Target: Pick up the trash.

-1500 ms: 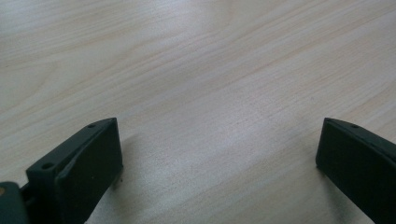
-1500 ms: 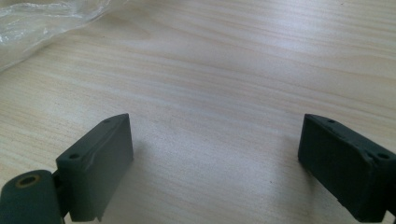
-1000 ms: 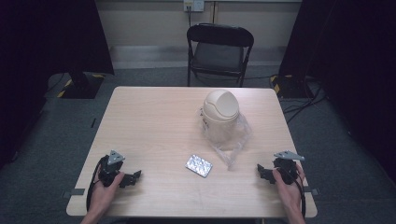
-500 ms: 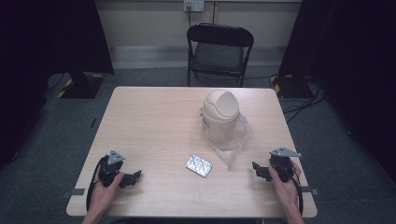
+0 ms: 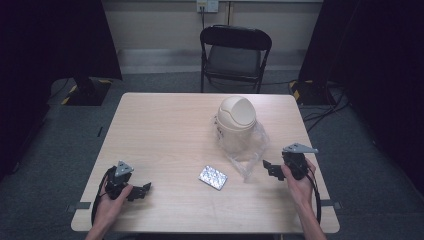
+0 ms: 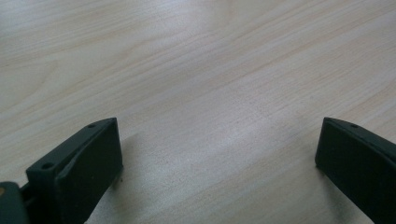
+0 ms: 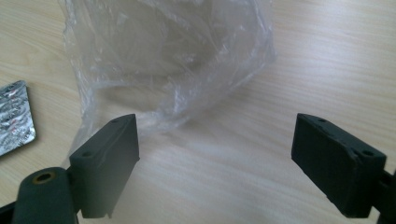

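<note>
Right claw [image 5: 269, 169]: jaws spread wide, holding nothing; low over the desk at its right side, held in the person's right hand [image 5: 296, 181]. Its own view looks between the jaws [image 7: 215, 163] at bare wood.
Plastic bag [image 7: 168, 60]: clear, crumpled, lying just ahead of the right claw; the nearest fold sits close by the left-hand jaw in that view, whether touching I cannot tell.
Bin [image 5: 236, 122]: small, cream, domed swing lid, upright, right of desk centre; the bag [image 5: 250, 155] spreads from its base toward the right claw. Reddish mark on the bin's side, too small to read.
Blister pack [image 5: 213, 177]: silver foil, flat on the desk, near front centre, apart from the bag; seen also at the left edge of the right gripper view [image 7: 14, 116]. No legible print.
Left claw [image 5: 142, 190]: jaws wide apart, empty, resting low at the desk's front left corner; bare wood between them [image 6: 219, 163].
Desk [image 5: 160, 130]: light wood grain.
Chair [image 5: 235, 50]: black, folding, behind the far edge of the desk.
</note>
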A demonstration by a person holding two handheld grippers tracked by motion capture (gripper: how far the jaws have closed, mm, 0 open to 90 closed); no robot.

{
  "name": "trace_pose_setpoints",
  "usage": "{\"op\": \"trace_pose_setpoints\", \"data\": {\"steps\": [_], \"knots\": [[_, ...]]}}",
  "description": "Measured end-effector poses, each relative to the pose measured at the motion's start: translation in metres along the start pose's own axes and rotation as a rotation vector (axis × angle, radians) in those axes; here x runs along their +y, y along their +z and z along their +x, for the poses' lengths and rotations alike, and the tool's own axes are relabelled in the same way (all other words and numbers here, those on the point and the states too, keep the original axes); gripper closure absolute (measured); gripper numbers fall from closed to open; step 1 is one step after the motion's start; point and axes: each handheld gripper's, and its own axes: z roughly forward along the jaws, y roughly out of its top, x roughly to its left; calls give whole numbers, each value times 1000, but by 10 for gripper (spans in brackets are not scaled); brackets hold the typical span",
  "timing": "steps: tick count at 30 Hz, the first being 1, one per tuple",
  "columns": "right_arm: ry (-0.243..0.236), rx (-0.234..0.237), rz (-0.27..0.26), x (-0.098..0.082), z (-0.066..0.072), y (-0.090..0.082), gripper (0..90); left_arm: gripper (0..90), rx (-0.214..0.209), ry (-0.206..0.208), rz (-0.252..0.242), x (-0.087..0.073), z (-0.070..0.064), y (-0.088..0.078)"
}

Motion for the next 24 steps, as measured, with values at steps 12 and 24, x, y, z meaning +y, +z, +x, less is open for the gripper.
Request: {"op": "trace_pose_setpoints", "data": {"steps": [12,24], "knots": [[-70,48,-31,56,11,7,145,0,-2,5,3,0,0,0],[-140,58,-67,112,12,16,166,0,-2,5,3,0,0,0]]}}
